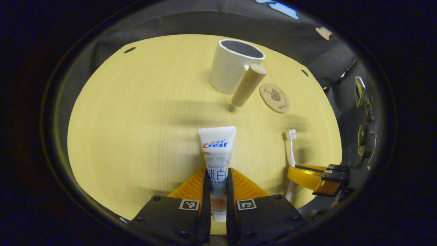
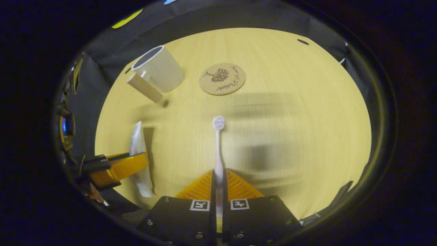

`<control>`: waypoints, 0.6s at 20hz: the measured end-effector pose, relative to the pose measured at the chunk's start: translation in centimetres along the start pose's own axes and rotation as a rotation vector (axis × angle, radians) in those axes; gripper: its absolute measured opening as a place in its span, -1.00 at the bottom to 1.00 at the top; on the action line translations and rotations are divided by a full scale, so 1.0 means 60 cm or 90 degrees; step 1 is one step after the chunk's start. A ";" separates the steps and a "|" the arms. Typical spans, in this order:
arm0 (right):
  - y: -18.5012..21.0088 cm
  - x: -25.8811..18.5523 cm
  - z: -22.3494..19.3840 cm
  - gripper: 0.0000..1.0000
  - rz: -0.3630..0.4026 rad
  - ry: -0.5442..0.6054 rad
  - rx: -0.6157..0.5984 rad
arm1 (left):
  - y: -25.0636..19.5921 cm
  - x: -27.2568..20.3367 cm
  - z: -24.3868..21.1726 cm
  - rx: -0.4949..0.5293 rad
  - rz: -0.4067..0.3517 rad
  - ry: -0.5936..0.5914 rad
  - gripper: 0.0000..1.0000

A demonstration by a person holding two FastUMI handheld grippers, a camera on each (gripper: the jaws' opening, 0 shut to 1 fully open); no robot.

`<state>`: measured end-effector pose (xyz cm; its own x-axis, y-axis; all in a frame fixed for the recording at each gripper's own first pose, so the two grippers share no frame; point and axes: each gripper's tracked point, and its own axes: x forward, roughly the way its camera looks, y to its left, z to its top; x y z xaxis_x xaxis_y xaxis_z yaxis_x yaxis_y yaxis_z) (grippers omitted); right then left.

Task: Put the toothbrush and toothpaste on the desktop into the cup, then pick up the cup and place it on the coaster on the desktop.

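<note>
A white toothpaste tube points away from me, its lower part pinched between the fingers of my left gripper, which is shut on it. My right gripper is shut on the handle of a pale toothbrush, bristle head forward. Each view also catches the other gripper: the right gripper around the toothbrush, the left gripper around the tube. The white cup with a thick tan handle stands upright and empty at the far side. Beside it lies the round wooden coaster.
The light wooden table has small dark holes near its far corners. Black cloth walls surround it. The cup's handle sticks out toward the coaster. Open tabletop lies left of the cup and right of the coaster.
</note>
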<state>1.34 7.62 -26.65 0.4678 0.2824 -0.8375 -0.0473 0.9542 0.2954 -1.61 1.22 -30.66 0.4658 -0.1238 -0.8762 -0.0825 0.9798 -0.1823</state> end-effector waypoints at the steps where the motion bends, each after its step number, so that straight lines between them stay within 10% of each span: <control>1: 0.009 -0.009 0.009 -0.85 0.021 -0.023 0.001 | -0.005 -0.009 0.012 -0.004 -0.010 -0.024 -0.48; 12: 0.053 -0.127 0.110 -0.85 0.130 -0.247 -0.012 | -0.011 -0.117 0.143 -0.047 -0.025 -0.254 -0.49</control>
<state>3.48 7.87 -16.29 0.7443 0.4107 -0.5266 -0.1872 0.8852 0.4258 2.71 2.81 -20.55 0.7743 -0.0760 -0.6283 -0.1145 0.9596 -0.2571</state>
